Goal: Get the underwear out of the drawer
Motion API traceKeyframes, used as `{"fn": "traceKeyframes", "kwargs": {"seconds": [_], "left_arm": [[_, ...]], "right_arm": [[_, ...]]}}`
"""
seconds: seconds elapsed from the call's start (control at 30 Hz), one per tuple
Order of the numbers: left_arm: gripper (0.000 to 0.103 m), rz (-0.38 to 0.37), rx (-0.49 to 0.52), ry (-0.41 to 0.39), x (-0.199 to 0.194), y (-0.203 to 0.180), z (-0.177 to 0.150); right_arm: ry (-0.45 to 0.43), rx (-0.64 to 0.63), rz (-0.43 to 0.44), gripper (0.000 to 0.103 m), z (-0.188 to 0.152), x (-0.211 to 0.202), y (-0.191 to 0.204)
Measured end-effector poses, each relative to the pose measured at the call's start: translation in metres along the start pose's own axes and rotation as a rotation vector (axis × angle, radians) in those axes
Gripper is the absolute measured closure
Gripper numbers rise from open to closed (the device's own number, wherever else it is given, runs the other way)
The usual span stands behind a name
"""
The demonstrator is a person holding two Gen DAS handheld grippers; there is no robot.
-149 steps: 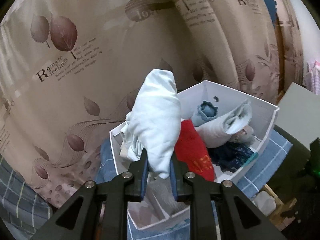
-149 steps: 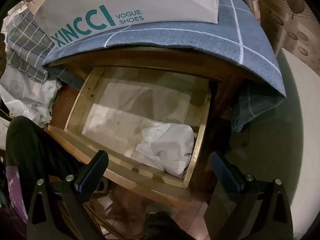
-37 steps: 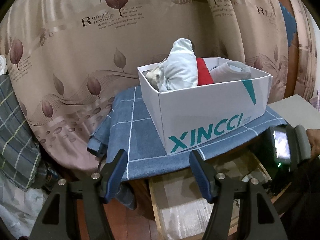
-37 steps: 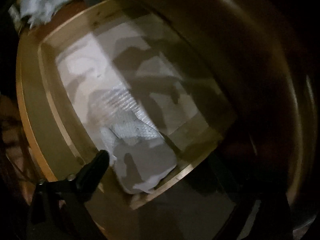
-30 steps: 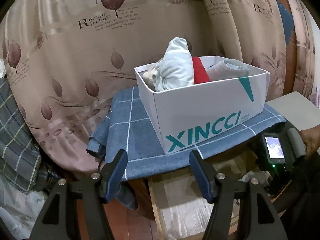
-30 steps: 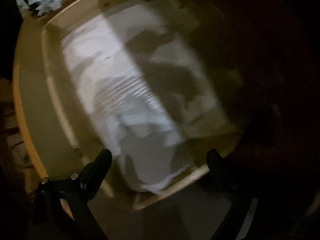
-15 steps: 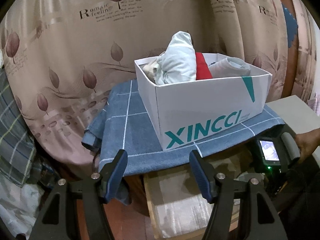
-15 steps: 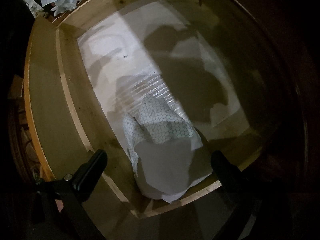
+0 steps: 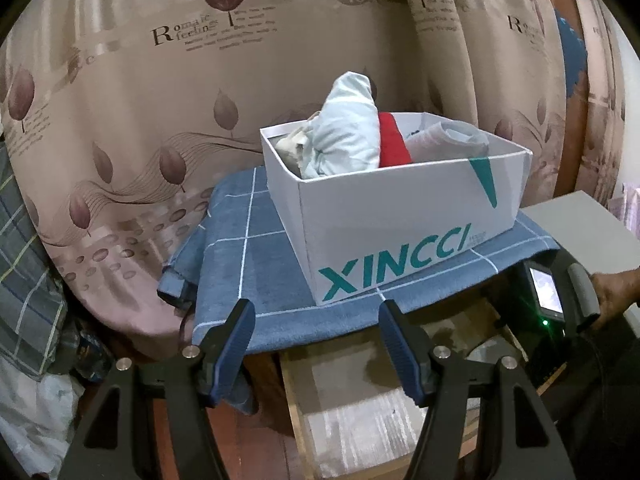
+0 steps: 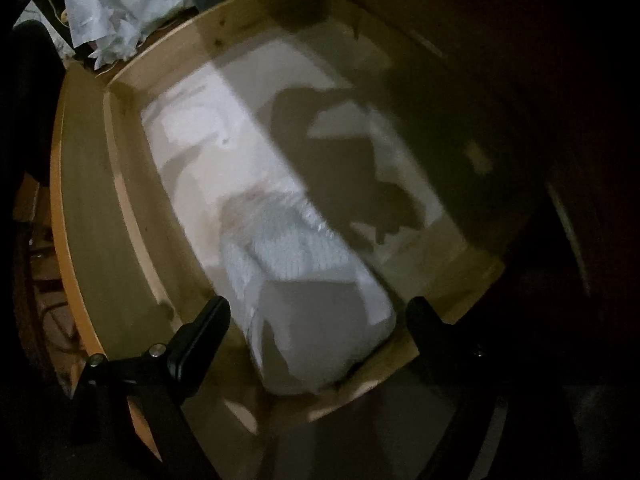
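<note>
In the right wrist view a white folded underwear (image 10: pixel 320 320) with a patterned part lies in the near right corner of the open wooden drawer (image 10: pixel 92 208). My right gripper (image 10: pixel 318 312) is open, its fingers on either side of the underwear just above it. In the left wrist view my left gripper (image 9: pixel 316 332) is open and empty, held in front of the blue checked cloth (image 9: pixel 248 272). The white XINCCI box (image 9: pixel 400 224) on the cloth holds a pale blue garment (image 9: pixel 344 140), a red one and a grey one. The open drawer (image 9: pixel 360 412) shows below.
A leaf-print curtain (image 9: pixel 160 100) hangs behind the box. A plaid cloth (image 9: pixel 24 272) hangs at the left. The right gripper's handle and the hand holding it (image 9: pixel 608 296) are at the right edge. Crumpled white paper (image 10: pixel 112 8) lies beyond the drawer's far end.
My right gripper has moved down and closer into the drawer, so the underwear now lies between its fingers. The left gripper has stayed almost still and open.
</note>
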State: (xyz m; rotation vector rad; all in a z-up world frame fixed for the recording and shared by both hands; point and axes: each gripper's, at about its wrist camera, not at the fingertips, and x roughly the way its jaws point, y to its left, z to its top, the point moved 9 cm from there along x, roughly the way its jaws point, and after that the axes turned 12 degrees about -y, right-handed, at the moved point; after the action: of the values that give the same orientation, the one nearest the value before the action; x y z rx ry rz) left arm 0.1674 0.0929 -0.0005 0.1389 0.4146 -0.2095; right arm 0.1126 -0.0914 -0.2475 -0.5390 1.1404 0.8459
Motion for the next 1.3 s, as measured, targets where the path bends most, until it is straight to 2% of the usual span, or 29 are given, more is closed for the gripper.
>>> {"fn": "traceKeyframes", "kwargs": {"seconds": [0.03,0.17,0.27,0.43,0.6,0.73,0.83,0.87,0.93,1.03,1.07,1.1,1.13,1.17,1.2,1.3], "left_arm": [[0.037,0.0,0.002,0.0,0.0,0.0,0.0],[0.037,-0.014,-0.011,-0.009,-0.002,0.002,0.0],[0.037,-0.018,-0.027,0.008,0.001,0.003,-0.001],[0.037,-0.021,-0.021,-0.003,-0.002,0.001,0.001],[0.037,-0.025,-0.027,0.008,-0.001,0.001,0.0],[0.037,-0.03,-0.035,0.004,-0.002,0.004,0.001],[0.037,-0.034,-0.037,0.012,0.0,0.004,-0.001],[0.037,-0.036,-0.037,0.016,0.001,0.004,-0.001],[0.037,-0.038,-0.035,0.023,0.002,0.003,-0.003],[0.037,-0.036,-0.031,0.028,0.004,0.003,-0.004],[0.037,-0.037,-0.031,0.029,0.004,0.003,-0.004],[0.037,-0.037,-0.031,0.029,0.004,0.003,-0.004],[0.037,-0.037,-0.031,0.03,0.004,0.002,-0.004],[0.037,-0.035,-0.031,0.03,0.004,0.002,-0.004],[0.037,-0.03,-0.029,0.03,0.005,0.003,-0.004],[0.037,-0.028,-0.028,0.027,0.004,0.002,-0.005]], "right_arm": [[-0.003,-0.032,-0.026,0.028,0.003,-0.006,-0.003],[-0.1,-0.04,-0.128,0.032,0.014,-0.037,-0.028],[0.003,-0.117,-0.123,0.04,0.005,-0.027,-0.021],[0.144,-0.233,-0.099,0.042,-0.005,0.008,-0.002],[0.258,-0.277,-0.093,0.042,-0.009,0.036,0.005],[0.342,-0.258,-0.086,0.03,-0.016,0.052,0.002],[0.412,-0.188,-0.042,0.028,-0.02,0.058,0.0],[0.443,-0.155,-0.043,0.02,-0.023,0.061,-0.004],[0.451,-0.159,-0.048,0.016,-0.023,0.061,-0.007],[0.469,-0.12,0.018,0.025,-0.025,0.065,-0.005],[0.459,-0.125,0.032,0.042,-0.025,0.065,-0.004],[0.458,-0.133,0.049,0.048,-0.025,0.063,0.002],[0.448,-0.155,0.052,0.059,-0.024,0.06,0.007],[0.436,-0.19,0.038,0.068,-0.022,0.056,0.012],[0.424,-0.228,0.008,0.073,-0.019,0.053,0.014],[0.36,-0.256,-0.076,0.08,-0.006,0.038,0.01]]}}
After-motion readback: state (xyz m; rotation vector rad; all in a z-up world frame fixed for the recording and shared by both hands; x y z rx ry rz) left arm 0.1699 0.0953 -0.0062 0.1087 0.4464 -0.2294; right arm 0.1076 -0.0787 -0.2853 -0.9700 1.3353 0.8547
